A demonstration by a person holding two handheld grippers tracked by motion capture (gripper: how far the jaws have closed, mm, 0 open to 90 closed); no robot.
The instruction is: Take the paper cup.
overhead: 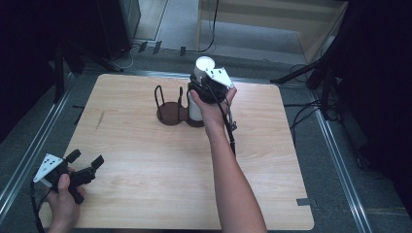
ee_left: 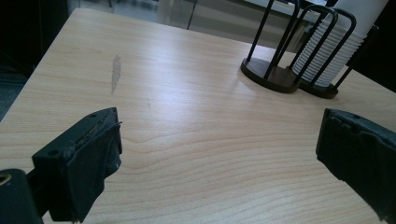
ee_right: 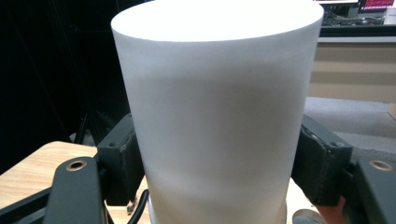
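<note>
A white cup (ee_right: 217, 112) is pinched between the jaws of the right gripper (overhead: 210, 87), at the top of a cup stack (ee_left: 327, 56) held in the right half of a wire rack (overhead: 171, 109) at the table's (overhead: 145, 174) far side. The left gripper (overhead: 82, 167) is held at the near left corner, jaws spread wide.

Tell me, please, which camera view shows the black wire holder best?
The left gripper view: the black wire holder shows its wire loops, two round bases and the ribbed white cup stack in one side. The high view shows it small, partly behind the right gripper. In the right gripper view the cup blocks it.
</note>
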